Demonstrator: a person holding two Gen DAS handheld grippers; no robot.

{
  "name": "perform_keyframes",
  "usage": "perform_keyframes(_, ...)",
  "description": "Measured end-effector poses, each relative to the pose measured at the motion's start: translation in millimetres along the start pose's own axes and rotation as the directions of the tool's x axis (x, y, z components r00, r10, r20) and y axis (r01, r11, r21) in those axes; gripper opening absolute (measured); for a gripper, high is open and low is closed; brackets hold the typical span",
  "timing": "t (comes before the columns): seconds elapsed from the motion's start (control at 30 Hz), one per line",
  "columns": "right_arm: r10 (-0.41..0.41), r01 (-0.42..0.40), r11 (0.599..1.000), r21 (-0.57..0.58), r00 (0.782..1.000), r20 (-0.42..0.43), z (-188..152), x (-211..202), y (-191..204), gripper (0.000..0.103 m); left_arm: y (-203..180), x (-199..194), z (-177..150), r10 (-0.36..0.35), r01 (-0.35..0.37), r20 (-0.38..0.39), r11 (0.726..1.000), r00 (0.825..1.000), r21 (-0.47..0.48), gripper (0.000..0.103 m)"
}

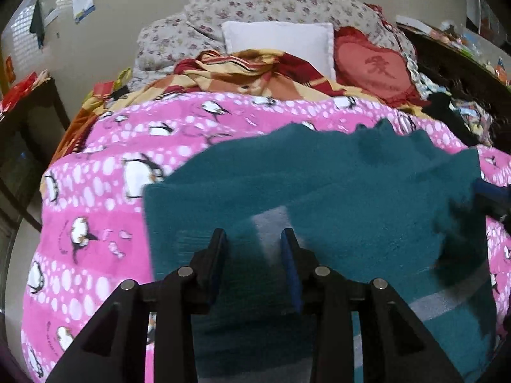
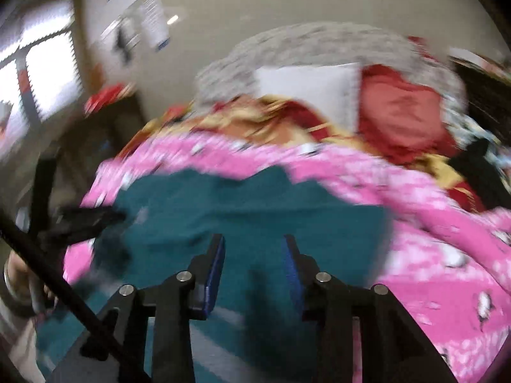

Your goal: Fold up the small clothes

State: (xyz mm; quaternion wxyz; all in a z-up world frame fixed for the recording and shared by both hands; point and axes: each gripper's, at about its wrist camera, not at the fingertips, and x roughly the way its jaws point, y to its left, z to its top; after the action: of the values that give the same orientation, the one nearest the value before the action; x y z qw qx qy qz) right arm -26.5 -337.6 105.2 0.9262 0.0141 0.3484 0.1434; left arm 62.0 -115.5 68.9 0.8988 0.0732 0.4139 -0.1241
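A teal knit garment (image 1: 335, 191) with a grey stripe lies partly folded on a pink penguin blanket (image 1: 102, 191). My left gripper (image 1: 254, 236) is open just above the garment's near part, nothing between its fingers. In the blurred right wrist view the same garment (image 2: 255, 210) lies on the pink blanket (image 2: 447, 255). My right gripper (image 2: 254, 242) is open above it and empty. The left gripper (image 2: 89, 220) shows there as a dark shape at the garment's left edge. The right gripper's tip (image 1: 495, 194) shows at the right edge of the left wrist view.
A white pillow (image 1: 278, 41), a red heart cushion (image 1: 370, 67), a floral quilt (image 1: 271, 3) and a red-yellow cover (image 1: 255, 70) lie at the bed's head. Dark furniture (image 1: 28, 121) stands left of the bed. Dark clothes (image 1: 447, 111) are piled at the right.
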Motion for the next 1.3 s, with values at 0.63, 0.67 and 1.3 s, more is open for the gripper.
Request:
perform_keyframes(0.63,-0.072,0.066,0.996,-0.058,0.992,-0.101,-20,14,13,0.031,-9,5,-16,0.074,-0.075,0.014,0.997,0.997,0.019,0.053)
perform_keyframes(0.67,-0.091,0.085,0.995,-0.053,0.989,-0.114,-25,15,9,0.031,-9,5,-17,0.081,-0.082,0.015,0.996,0.997,0.019,0.054)
perform_keyframes(1.3,-0.201,0.217,0.972,0.092,0.967,-0.155,-56,-6,-42,0.045,-7,5,-24,0.121,-0.121,0.017,0.993,0.993,0.008,0.071)
